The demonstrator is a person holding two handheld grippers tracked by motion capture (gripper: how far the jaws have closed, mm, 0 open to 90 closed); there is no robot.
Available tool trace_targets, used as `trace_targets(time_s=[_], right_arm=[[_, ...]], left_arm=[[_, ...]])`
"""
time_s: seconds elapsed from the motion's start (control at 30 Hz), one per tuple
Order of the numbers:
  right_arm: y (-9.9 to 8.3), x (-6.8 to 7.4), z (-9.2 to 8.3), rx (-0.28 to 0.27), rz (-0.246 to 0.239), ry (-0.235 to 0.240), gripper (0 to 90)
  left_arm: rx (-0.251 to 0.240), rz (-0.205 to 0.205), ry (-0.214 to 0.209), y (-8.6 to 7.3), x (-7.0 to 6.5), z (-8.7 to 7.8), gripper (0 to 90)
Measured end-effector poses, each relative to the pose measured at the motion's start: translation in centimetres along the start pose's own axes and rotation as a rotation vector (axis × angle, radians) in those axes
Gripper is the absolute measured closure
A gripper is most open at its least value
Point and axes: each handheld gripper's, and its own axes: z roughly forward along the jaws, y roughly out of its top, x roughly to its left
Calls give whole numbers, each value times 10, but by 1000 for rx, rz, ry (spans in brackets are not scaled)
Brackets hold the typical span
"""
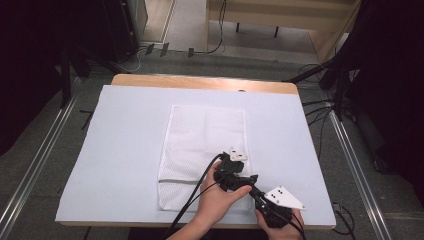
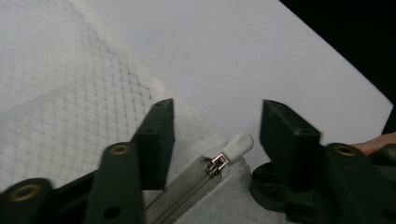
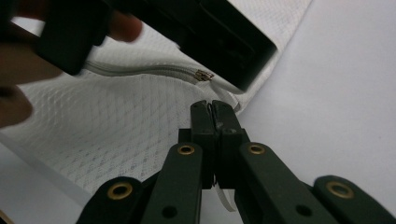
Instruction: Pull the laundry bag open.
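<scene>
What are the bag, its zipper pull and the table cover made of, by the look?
Bag: white mesh fabric, likely synthetic; a diamond weave shows in the left gripper view, matte and soft.
Zipper pull: white rounded tab, probably plastic or rubber, on a small shiny metal slider.
Table cover: smooth, matte pale sheet, paper or plastic; cannot tell which.

No text, label, brand, number or sign can be read on anything here.
</scene>
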Motion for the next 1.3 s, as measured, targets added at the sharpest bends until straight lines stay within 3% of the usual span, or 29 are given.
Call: trace_targets(time_s=[0.1,0.2,0.3,0.4,0.63,1.13,1.3], right_arm=[[1,1,-1,0,-17,8,900],[0,0,0,12,-13,10,900],[-1,-1,1,19,-13,12,900],[-1,-2,2,21,-11,8,900],[-1,-4,2,17,-3,-5,900],[0,-3,3,2,-28,-20,900],[2,-3,1,-18,-28,-37,900]], left_arm=[[29,27,-3,0,-1,5,583],[14,28,-43,0,2,2,725],[-12,28,-73,1,7,-6,812],[-8,-4,-123,0,18,-12,822],[-13,-56,-154,-11,31,-23,824],[10,-165,-275,-22,48,-20,843],[-18,-150,-262,-24,47,-24,883]])
